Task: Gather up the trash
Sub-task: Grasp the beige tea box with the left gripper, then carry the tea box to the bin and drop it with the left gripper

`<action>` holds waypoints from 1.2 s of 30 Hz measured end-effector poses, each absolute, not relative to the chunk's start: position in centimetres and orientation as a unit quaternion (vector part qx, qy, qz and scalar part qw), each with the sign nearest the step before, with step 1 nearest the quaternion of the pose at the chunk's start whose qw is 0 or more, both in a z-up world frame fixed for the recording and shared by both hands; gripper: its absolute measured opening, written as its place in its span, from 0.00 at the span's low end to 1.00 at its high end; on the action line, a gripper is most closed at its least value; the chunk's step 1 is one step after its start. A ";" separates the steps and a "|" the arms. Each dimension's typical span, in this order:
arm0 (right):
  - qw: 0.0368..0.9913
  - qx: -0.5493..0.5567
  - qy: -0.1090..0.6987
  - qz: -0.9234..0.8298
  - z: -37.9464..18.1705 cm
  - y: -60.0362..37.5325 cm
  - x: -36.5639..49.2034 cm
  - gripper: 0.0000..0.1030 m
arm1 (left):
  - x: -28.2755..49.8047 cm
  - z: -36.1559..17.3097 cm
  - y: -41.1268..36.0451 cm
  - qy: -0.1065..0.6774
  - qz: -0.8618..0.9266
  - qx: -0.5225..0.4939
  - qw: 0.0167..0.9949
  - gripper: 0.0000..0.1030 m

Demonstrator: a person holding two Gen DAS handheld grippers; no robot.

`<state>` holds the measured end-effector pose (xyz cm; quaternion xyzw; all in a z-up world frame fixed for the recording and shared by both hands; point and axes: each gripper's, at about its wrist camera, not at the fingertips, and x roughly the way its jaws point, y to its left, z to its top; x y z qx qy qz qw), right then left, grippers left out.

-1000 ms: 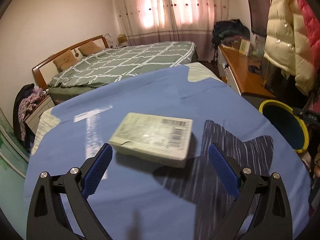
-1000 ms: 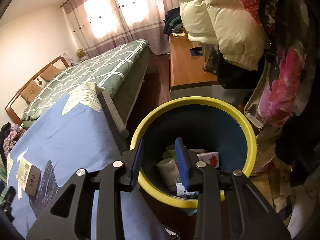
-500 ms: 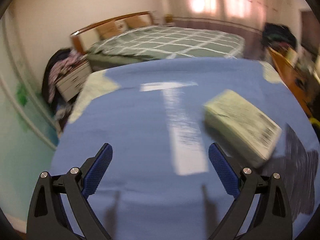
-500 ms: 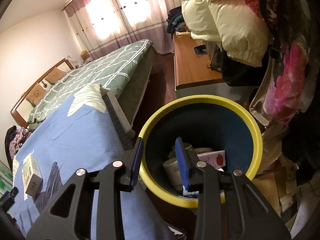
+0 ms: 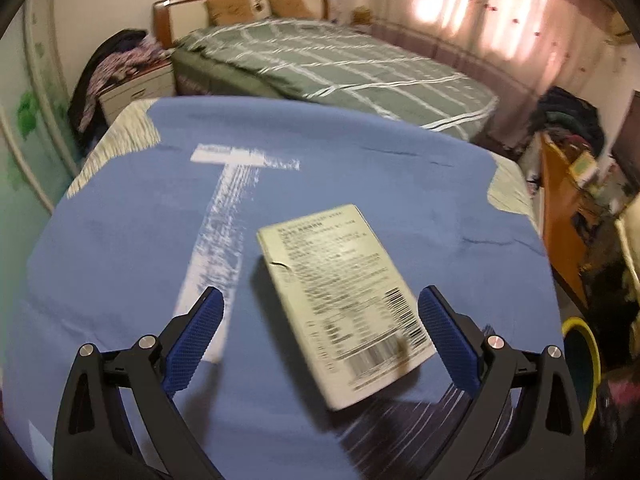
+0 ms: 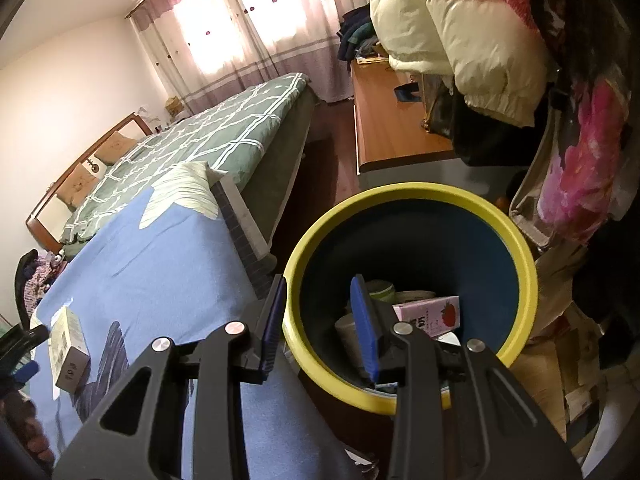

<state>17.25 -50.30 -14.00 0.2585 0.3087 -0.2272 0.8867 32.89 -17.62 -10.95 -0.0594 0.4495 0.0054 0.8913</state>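
Note:
A pale green carton point(image 5: 344, 296) with printed text and a barcode lies flat on the blue cloth point(image 5: 120, 248); it also shows in the right wrist view point(image 6: 68, 344). My left gripper point(image 5: 320, 332) is open and empty, hovering over the carton's near end with a finger on each side. My right gripper point(image 6: 318, 320) is shut on the yellow rim of the dark blue trash bin point(image 6: 516, 240), one finger outside and one inside. The bin holds a pink strawberry carton point(image 6: 430, 314) and cups, and its edge shows in the left wrist view point(image 5: 580, 356).
A bed with a green checked cover point(image 5: 340, 68) stands behind the blue cloth. A wooden desk point(image 6: 392, 120) and hanging coats point(image 6: 460, 32) are by the bin. A nightstand with clothes point(image 5: 120, 76) is at the far left.
My left gripper swung left, then came back over the carton, which now lies lengthwise between its open fingers. The right gripper's view shifted only slightly and its hold on the bin rim is unchanged.

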 end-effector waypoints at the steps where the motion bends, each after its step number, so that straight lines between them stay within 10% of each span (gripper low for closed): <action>1: 0.887 0.261 0.308 -0.225 -14.0 -50.3 17.2 0.31 | 33.1 -11.0 -18.1 0.449 0.019 -0.061 0.891 0.93; 36: 0.906 0.249 0.266 -0.218 -11.9 -53.1 9.7 0.35 | 29.1 -9.7 -28.9 0.444 -0.146 0.020 0.884 0.74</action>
